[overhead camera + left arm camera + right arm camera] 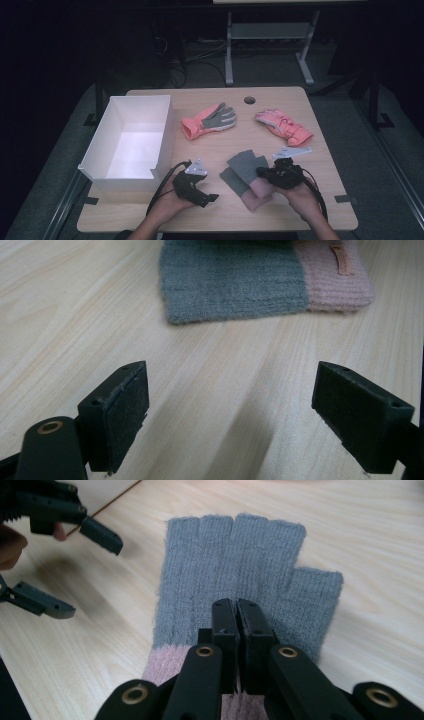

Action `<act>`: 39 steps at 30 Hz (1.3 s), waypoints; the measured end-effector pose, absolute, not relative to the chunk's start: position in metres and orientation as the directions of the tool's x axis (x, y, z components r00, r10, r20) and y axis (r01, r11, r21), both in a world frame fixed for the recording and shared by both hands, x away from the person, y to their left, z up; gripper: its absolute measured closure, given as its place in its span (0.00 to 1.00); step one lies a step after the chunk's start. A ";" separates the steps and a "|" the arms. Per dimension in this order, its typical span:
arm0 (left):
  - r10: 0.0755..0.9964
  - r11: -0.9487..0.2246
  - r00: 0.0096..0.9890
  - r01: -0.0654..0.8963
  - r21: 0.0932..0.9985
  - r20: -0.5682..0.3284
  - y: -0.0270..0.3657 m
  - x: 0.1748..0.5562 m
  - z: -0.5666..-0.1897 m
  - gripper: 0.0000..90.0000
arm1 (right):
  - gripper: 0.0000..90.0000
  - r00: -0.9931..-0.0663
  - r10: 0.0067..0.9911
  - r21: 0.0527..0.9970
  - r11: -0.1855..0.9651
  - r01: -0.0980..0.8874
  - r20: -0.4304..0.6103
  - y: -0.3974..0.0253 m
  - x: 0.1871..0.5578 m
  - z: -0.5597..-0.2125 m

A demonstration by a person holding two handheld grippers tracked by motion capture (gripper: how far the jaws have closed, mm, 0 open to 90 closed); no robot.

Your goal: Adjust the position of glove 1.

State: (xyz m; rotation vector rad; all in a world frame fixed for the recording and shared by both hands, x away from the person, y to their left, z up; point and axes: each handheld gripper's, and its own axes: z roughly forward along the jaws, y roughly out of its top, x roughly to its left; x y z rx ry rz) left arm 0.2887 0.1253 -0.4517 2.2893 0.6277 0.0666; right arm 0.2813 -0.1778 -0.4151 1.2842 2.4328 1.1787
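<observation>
A fingerless knit glove (241,170) (225,555), grey with a pink cuff, lies flat near the table's front middle. My right gripper (262,172) (237,610) is shut, its tips over the grey palm close to the cuff; no fabric shows bunched between the jaws. To the glove's left my left gripper (207,198) (230,415) hovers low over bare wood, open wide and pointing at the glove (235,285). The right gripper view also catches that left gripper (75,572) at its upper left.
A white open box (162,135) stands at the table's left side. Two pink padded gloves lie farther back: one palm-up (207,120) at centre, one (284,126) at the right. A cable hole (249,100) sits near the far edge.
</observation>
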 end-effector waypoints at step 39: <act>0.457 -0.572 0.872 0.440 0.692 -0.176 0.108 0.291 -0.442 1.00 | 1.00 -0.673 0.733 0.641 0.473 0.605 0.094 -0.222 0.279 -0.446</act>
